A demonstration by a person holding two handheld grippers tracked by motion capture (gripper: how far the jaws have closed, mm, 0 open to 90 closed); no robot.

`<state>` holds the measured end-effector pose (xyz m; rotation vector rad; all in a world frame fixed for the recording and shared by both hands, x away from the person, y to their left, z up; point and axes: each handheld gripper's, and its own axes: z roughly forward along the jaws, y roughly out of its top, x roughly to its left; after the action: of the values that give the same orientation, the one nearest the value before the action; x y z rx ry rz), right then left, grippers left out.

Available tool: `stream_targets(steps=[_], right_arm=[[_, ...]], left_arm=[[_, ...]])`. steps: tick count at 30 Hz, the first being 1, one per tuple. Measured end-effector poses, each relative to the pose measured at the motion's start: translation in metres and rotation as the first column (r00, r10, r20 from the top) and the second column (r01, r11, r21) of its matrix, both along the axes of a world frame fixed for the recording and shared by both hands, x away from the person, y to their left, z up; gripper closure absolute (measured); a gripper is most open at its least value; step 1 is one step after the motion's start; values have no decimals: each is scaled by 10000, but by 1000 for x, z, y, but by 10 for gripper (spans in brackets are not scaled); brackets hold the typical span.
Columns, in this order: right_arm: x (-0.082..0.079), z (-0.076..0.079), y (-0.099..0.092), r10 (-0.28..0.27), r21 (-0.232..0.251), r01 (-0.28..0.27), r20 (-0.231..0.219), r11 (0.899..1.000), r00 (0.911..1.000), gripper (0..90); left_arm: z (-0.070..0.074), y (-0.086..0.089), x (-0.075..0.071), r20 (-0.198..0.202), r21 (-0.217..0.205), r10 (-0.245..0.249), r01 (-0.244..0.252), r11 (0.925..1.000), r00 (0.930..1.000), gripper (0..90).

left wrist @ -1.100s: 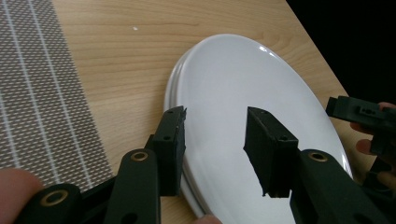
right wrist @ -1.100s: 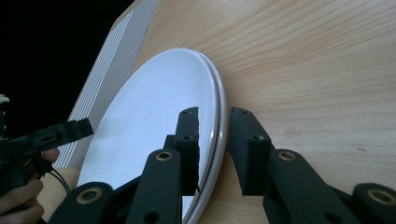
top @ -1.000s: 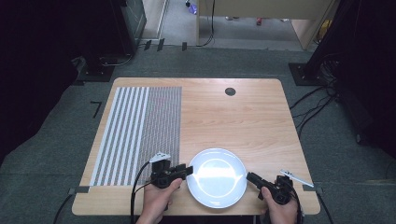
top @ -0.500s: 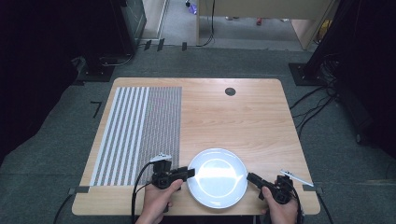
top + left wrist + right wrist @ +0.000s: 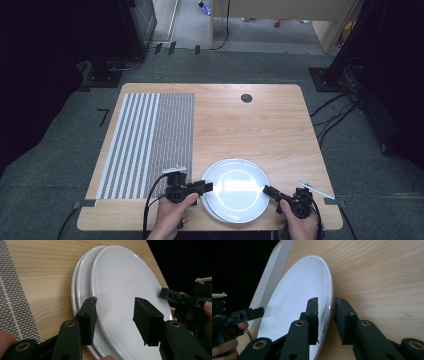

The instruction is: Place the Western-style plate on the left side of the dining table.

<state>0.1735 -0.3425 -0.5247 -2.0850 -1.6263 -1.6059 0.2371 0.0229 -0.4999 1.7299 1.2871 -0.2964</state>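
Near front edge of the wooden surface (image 5: 260, 130): 2 white plates, stacked, top plate (image 5: 125, 290) shifted off the lower plate (image 5: 78, 290) — probably being peeled away. Left hand-held gripper (image 5: 115, 315) half-wide, jaws just been opening, straddling the top plate's rim without pressing. Right hand-held gripper (image 5: 325, 315) narrow, pinching the top plate's opposite rim — tilting it up. 1 striped mat (image 5: 150, 135) lying at left, untouched.

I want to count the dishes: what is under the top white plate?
A second white plate lies under the top plate; its rim shows. Whether more lie beneath is hidden.
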Motion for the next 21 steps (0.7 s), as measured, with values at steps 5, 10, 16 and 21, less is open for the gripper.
stream_targets(steps=[5, 10, 16, 21], right_arm=[[-2, 3, -6, -354, -39, 355, 136, 9994, 9993, 825], [-3, 4, -10, -523, -26, 523, 130, 9986, 9985, 836], [-2, 2, -15, -597, 281, 595, 75, 9978, 9982, 846], [0, -2, -18, -626, 893, 628, -51, 9940, 9980, 856]], left_arm=[[-3, -7, -1, -92, -87, -136, 135, 9999, 9999, 518], [-5, -11, 1, -114, -292, -65, 61, 9996, 9999, 516], [-8, -12, 2, -169, -556, -127, 117, 9984, 9998, 505], [-11, -13, 3, -40, -368, -21, 20, 9993, 10000, 598]])
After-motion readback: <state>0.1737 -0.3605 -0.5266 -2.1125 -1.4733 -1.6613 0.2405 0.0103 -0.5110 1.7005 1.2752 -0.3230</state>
